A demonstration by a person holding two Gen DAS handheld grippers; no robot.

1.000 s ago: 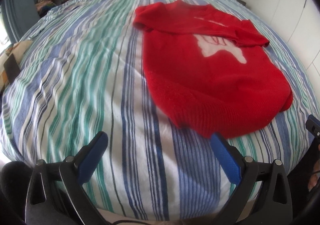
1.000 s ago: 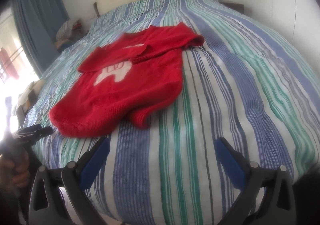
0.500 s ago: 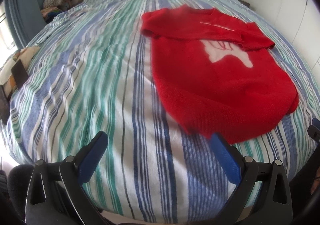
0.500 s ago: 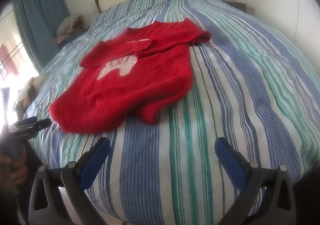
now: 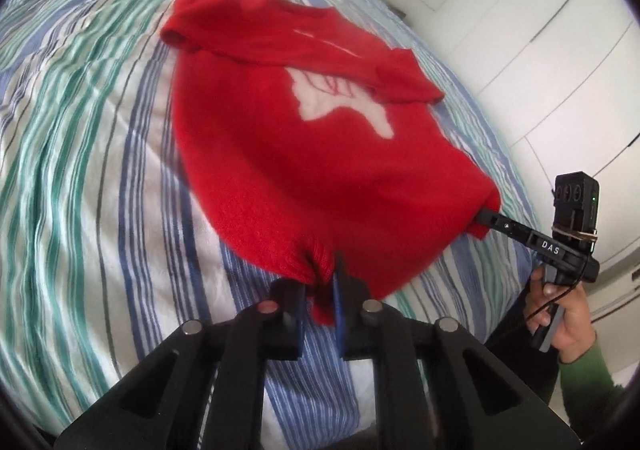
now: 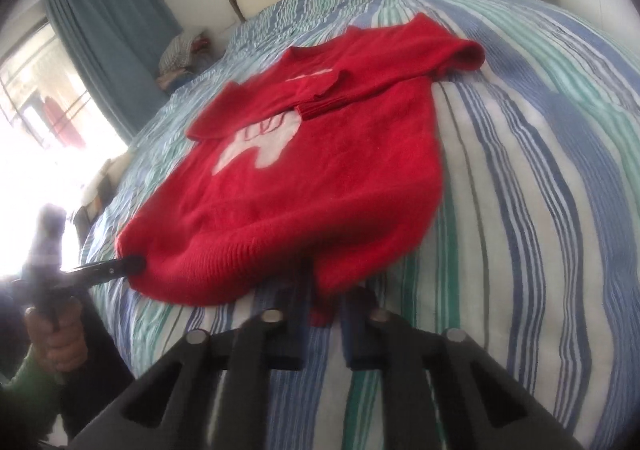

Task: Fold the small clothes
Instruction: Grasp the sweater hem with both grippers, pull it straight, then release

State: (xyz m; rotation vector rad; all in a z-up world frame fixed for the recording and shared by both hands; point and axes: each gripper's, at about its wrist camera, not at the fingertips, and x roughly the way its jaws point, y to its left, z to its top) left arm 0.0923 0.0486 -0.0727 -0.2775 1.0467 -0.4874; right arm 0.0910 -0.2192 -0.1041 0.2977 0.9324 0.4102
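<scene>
A red sweater point(image 5: 304, 153) w/ a white motif on the chest is being shown lying flat on a bed point(image 5: 88, 137) covered by a blue, green & white striped sheet. Both sleeves are being kept folded across the upper part, over the motif's top edge. The hem is lying nearest the cameras, at the bed's near edge.

The left hand-held gripper point(image 5: 320, 290) is being seen w/ its jaws having just been closing; they are now being pressed together on a bunched bit of the hem at one bottom corner, red knit squeezed between the blue pads. In the right wrist view that same tool's black tip point(image 6: 120, 268) is being seen meeting the sweater's corner on the picture's left, held by a hand point(image 6: 56, 334) in a green sleeve; that part of the frame is blurred.

The right hand-held gripper point(image 6: 324, 306) is likewise being seen w/ jaws having just been closing, now nipped on the hem at the other bottom corner, a fold of red fabric caught between the pads. From the left wrist view its black fingers point(image 5: 496, 221) are being seen pushed into the corner on the picture's right, w/ a hand point(image 5: 556, 314) wrapped round the handle.

A blue curtain point(image 6: 112, 37) & a bright window are being seen beyond the bed; white cupboard doors point(image 5: 520, 29) are standing beside it.
</scene>
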